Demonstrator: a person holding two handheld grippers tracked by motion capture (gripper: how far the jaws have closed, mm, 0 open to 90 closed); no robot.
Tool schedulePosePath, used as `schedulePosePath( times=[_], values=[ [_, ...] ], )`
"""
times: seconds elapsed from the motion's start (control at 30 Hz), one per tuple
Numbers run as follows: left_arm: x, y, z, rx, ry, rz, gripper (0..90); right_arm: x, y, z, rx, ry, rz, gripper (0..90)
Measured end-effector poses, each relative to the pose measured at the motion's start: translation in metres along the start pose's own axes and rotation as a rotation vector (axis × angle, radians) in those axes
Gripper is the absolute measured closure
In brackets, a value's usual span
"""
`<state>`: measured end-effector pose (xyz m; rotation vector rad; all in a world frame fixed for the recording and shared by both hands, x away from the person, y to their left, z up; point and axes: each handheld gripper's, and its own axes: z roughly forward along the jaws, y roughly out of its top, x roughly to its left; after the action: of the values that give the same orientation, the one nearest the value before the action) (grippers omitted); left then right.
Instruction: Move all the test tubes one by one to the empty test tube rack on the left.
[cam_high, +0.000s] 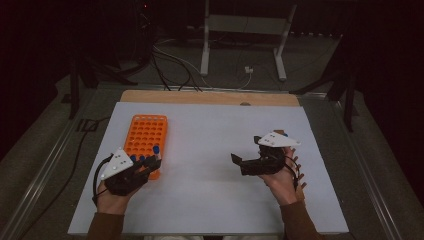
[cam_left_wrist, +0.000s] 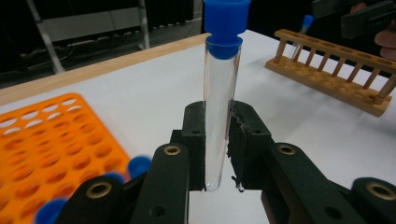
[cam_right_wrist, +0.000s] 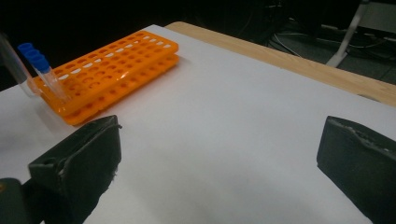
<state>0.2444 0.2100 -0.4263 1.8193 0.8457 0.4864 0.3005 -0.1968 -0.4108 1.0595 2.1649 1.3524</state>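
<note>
You are working over a white sheet that covers most of a table, with a strip of bare wood left showing along the far edge. Beyond it the room is dark: a grey floor, loose cables and the feet of a pale metal stand.

Your left gripper has its jaws pressed in on a clear test tube with a blue cap. The tube stands upright between the pads, which clamp it on its lower part; its rounded bottom sits just below them and the cap rises well above. In the high view this gripper sits at the near end of the orange tube rack, on the left half of the sheet. A few more blue-capped tubes stand in the near rows of that rack, leaning a little, and most of its holes are bare.

Your right gripper has its jaws spread wide, with nothing between them but white sheet. In the high view it hovers over the right half of the sheet, pointing left towards the rack and well apart from it.

In the left gripper view, a wooden rack lies on the sheet to the right, beyond the held tube, with one blue-capped tube standing at its far end.
</note>
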Motion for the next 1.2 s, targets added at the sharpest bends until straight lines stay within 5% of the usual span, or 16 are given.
schedulePosePath(
  times=[0.33,0.63,0.93,1.2],
  values=[
    [0.025,-0.017,-0.034,-0.034,0.05,-0.043,77.8,-0.01,-0.006,-0.009,-0.006,-0.02,0.017,0.1],
    [0.04,-0.03,-0.047,-0.043,0.119,-0.066,77.6,-0.011,-0.008,-0.015,-0.015,-0.018,0.015,0.1],
    [0.057,-0.043,-0.042,-0.034,0.202,-0.107,77.6,-0.013,-0.01,-0.02,-0.029,-0.019,0.022,0.1],
    [0.062,-0.05,-0.026,0.0,0.2,-0.121,77.6,-0.014,-0.01,-0.021,-0.034,-0.019,0.028,0.1]
  ],
)
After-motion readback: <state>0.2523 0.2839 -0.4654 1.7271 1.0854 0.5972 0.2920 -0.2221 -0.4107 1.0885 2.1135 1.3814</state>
